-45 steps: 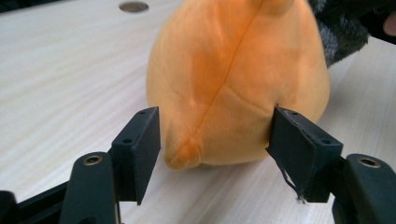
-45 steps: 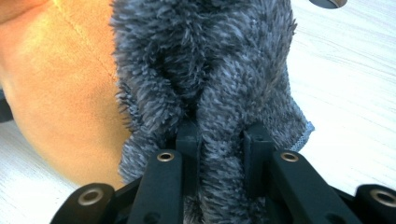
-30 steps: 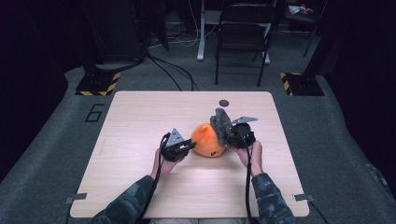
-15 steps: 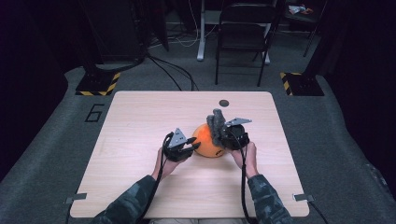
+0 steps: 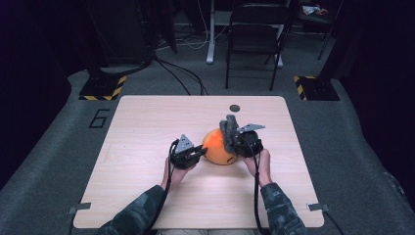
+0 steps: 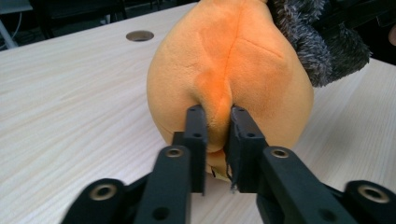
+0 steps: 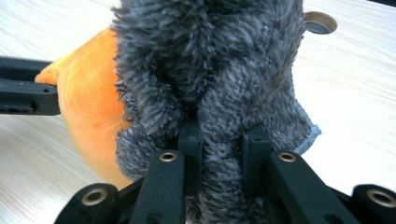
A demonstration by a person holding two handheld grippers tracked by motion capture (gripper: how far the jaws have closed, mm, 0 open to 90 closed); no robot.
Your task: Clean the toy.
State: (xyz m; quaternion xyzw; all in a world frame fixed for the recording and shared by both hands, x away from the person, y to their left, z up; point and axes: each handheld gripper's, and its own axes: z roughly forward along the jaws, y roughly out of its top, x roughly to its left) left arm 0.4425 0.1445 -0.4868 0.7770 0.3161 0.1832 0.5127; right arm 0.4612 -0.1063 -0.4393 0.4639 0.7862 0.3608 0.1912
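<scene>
**Two grips set on the plush toy, ready to pull the cloth off**

A pale wooden table [image 5: 147, 161] stands in a dark room, with a folding chair [image 5: 254, 39] behind it and a small round hole [image 5: 235, 108] near the table's far edge. The orange plush toy [image 5: 218, 147] sits on the table on the person's side of that hole, about midway across. A grey fuzzy cloth [image 5: 229, 129] drapes over the toy's right flank and top.

The left gripper [image 5: 195, 154] has just been closing; its jaws now pinch a fold of orange fabric on the toy's near left side, as the left gripper view shows [image 6: 217, 135]. The right gripper [image 5: 238, 145] is pressed together on a thick bunch of the grey cloth at the toy's right side [image 7: 219, 154].

The step in hand looks like parting the cloth from the toy: both holds are taken, nothing is pulled yet. The next move probably calls for the left hand to keep the toy anchored while the right draws the cloth up and away from it. The pinch on the soft fold may slip if the pull is sharp.
</scene>
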